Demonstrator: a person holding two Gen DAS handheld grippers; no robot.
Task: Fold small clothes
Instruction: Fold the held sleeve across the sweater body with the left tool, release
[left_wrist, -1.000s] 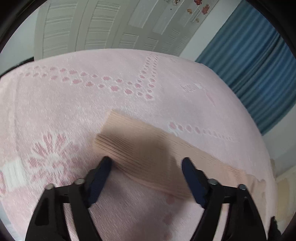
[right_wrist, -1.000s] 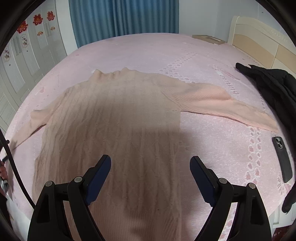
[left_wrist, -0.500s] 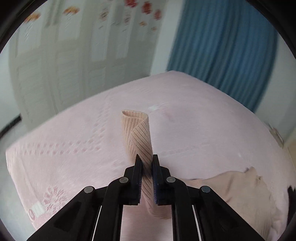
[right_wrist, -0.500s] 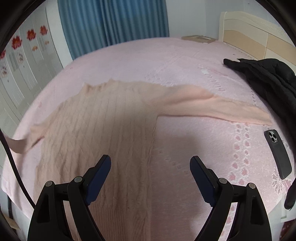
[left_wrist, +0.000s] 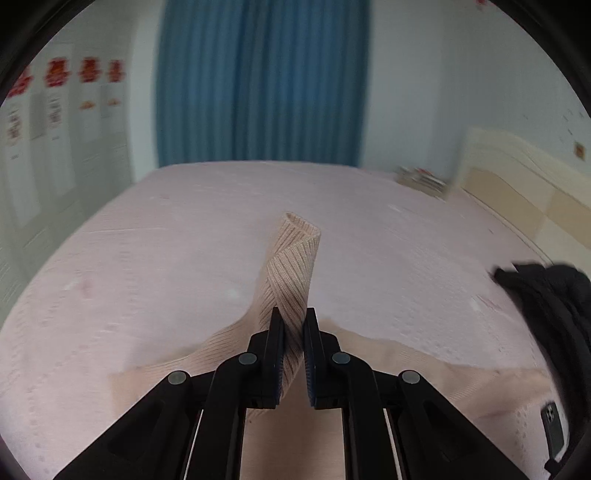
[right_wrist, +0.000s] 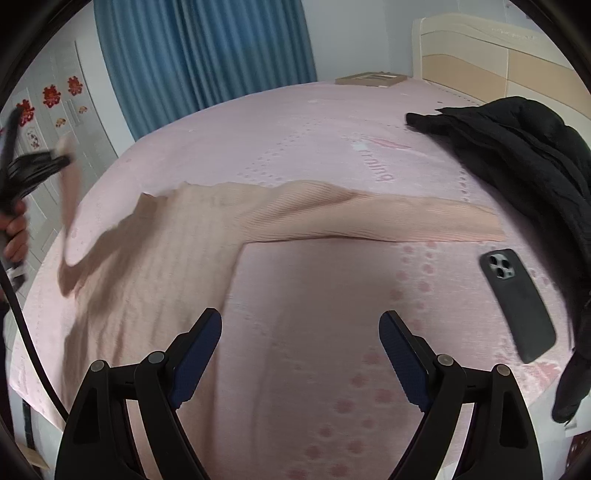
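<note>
So far only the first fold is under way: the left gripper (left_wrist: 293, 325) clamps one sleeve (left_wrist: 291, 266) of the sweater (right_wrist: 159, 266) (otherwise flat on the bed (right_wrist: 314, 140)), lifted ahead of its fingers, while the right gripper (right_wrist: 300, 332) gapes empty above the hem side.

Black jaws with blue pads (right_wrist: 195, 354)

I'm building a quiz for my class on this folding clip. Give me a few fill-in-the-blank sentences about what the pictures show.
1. The left tool is shut on the sweater's ____.
2. The right tool is ____, with nothing between its fingers.
3. The phone lies on the bed beside a ____ garment.
4. The sweater's other sleeve lies ____ on the bed.

Missing words: sleeve; open; black; flat
</note>
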